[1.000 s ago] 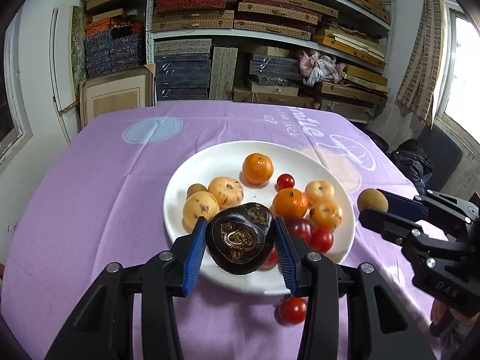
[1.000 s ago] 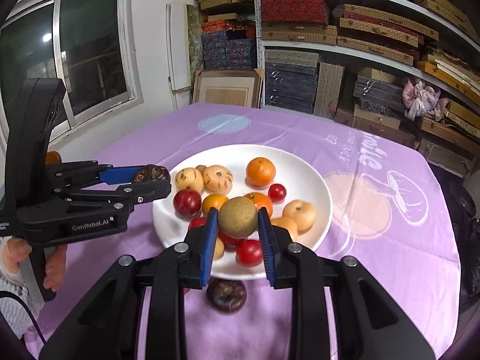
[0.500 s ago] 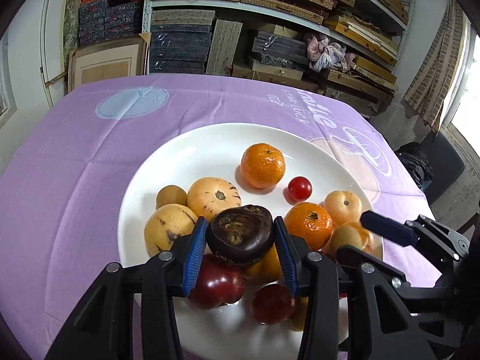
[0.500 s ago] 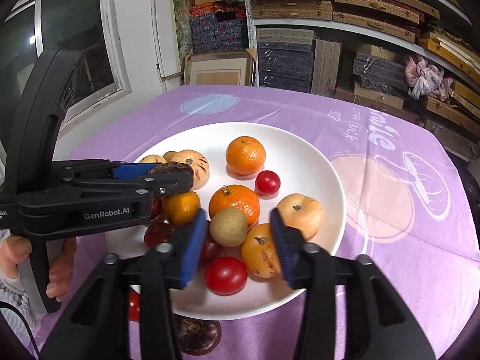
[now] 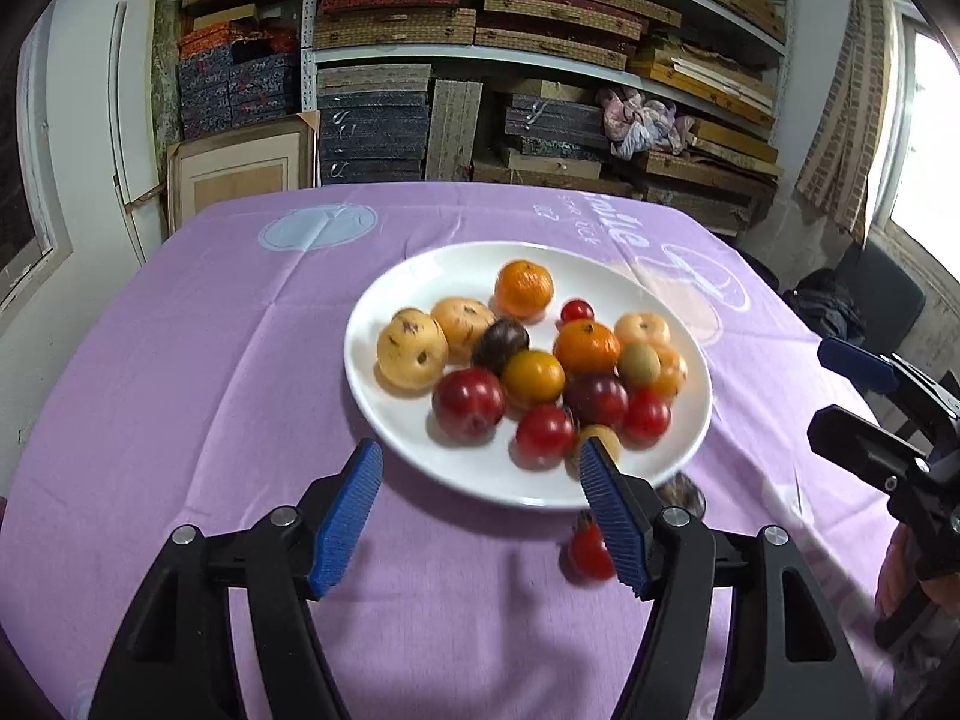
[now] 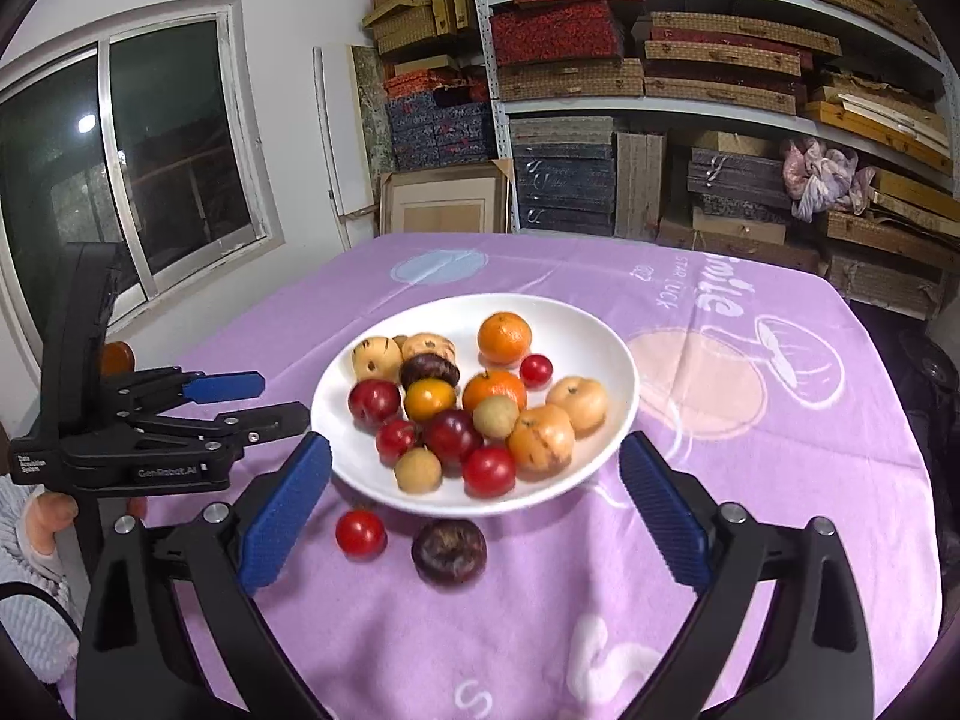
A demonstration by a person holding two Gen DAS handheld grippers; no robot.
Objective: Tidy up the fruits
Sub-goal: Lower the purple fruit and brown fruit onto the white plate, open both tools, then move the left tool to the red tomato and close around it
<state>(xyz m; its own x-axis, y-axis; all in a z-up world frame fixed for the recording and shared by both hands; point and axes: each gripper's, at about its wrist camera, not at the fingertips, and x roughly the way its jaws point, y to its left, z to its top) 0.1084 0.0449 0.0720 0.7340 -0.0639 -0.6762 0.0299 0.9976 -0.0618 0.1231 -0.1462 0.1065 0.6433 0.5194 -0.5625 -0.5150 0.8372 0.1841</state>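
Both grippers empty, jaws opening wide

My left gripper [image 5: 480, 480] and right gripper [image 6: 474, 480] hover near the plate [image 6: 612, 354]; that heaped fruit could roll off if nudged, joining the cherry tomato [image 6: 360, 533] and dark passion fruit [image 6: 449, 551] on the cloth.

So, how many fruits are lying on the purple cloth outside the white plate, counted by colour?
Red fruit: 1
Dark purple fruit: 1
Total: 2
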